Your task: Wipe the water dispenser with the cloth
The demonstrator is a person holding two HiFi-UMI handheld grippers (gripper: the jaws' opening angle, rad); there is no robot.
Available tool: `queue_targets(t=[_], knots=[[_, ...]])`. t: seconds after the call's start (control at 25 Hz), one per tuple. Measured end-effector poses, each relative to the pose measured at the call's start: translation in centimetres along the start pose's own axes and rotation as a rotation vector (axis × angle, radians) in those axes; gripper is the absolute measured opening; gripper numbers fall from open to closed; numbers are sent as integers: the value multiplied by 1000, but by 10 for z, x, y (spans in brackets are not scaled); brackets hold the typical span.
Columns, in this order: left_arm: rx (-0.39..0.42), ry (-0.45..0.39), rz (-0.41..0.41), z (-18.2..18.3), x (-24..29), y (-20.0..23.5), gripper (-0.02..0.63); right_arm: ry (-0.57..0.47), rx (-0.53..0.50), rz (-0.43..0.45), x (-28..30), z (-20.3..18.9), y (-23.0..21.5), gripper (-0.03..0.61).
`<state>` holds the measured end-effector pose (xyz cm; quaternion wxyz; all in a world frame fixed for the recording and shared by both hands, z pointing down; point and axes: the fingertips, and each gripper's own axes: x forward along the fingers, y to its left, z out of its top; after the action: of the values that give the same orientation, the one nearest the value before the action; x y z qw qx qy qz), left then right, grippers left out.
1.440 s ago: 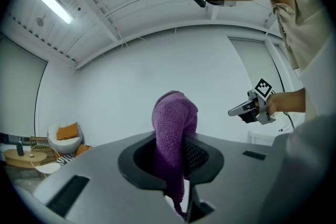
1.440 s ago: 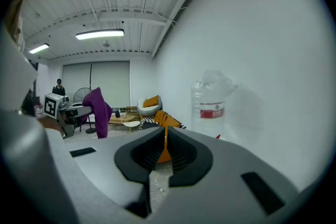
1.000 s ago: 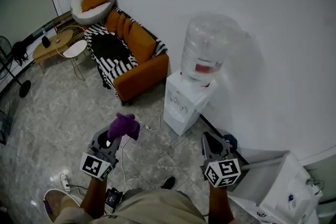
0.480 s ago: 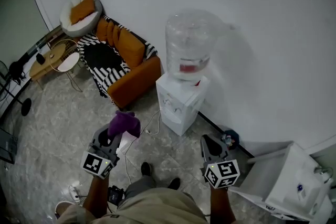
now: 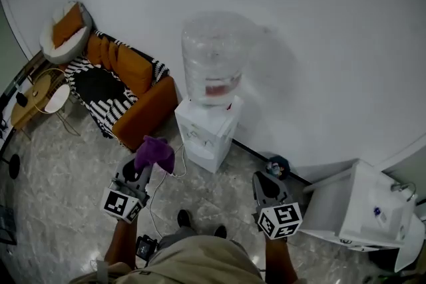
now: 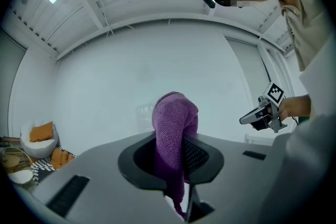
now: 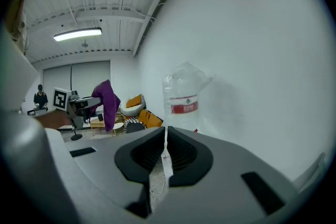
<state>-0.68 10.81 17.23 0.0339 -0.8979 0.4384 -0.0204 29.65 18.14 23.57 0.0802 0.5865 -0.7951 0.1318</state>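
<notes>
Jaws on the left gripper (image 5: 142, 171) clamp the purple cloth (image 5: 155, 153); those on the right gripper (image 5: 263, 179) seem closed, empty, facing the water dispenser (image 5: 203, 133).

My left gripper (image 5: 141, 173) is at seven o'clock in the head view and points toward one o'clock, its jaws clamped on the purple cloth (image 5: 154, 153). My right gripper (image 5: 261, 179) is at five o'clock and points toward eleven o'clock, jaws closed together with nothing between them. My left forearm (image 5: 120, 244) and right forearm (image 5: 279, 261) enter from six o'clock. The grippers are well apart.

Left tongs (image 5: 145, 169) and right tongs (image 5: 261, 178) are grey (black-white markers (image 5: 120, 205)).
</notes>
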Motion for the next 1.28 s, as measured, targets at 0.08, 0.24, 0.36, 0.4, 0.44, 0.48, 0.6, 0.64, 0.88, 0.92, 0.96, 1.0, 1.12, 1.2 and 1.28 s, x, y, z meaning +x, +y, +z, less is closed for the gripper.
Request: queue_targets(t=[0.08,0.24,0.36,0.4,0.44,0.48,0.6,0.64,0.88,0.92,0.96,1.0,1.12,1.2,1.28], knots=[[-6,3,-21,-2,8,13,69,0,1,-24,7,4,6,28],[-19,-20,-58,-11,19,38,68,5,-6,-63,22,6,20,28],[-31,-33,-84,-19,23,57,67,10,-11,-88,34,8,31,28],[-30,-32,-92,-21,25,64,69,10,-13,-97,38,9,35,28],[-28,-30,-97,-23,27,70,69,11,-15,-106,42,9,38,28],[-28,-29,-103,-24,29,77,69,11,-16,-114,46,10,42,28],[-45,-34,-117,-33,33,97,69,13,-25,-134,58,12,52,28],[-56,-28,-118,-37,35,104,69,15,-32,-138,62,13,56,28],[-80,-21,-154,-72,53,130,69,38,-70,-161,79,15,67,28],[-90,-17,-154,-76,57,133,69,46,-70,-169,81,14,66,28],[-101,-11,-151,-79,62,136,69,55,-69,-176,84,12,64,28],[-109,-6,-149,-84,66,139,68,65,-67,-181,87,11,62,28],[-117,6,-139,-101,80,148,69,89,-62,-184,101,8,54,28],[-113,17,-121,-111,88,154,69,100,-67,-176,113,7,51,28],[-110,25,-100,-121,95,160,69,110,-76,-162,126,8,48,28]])
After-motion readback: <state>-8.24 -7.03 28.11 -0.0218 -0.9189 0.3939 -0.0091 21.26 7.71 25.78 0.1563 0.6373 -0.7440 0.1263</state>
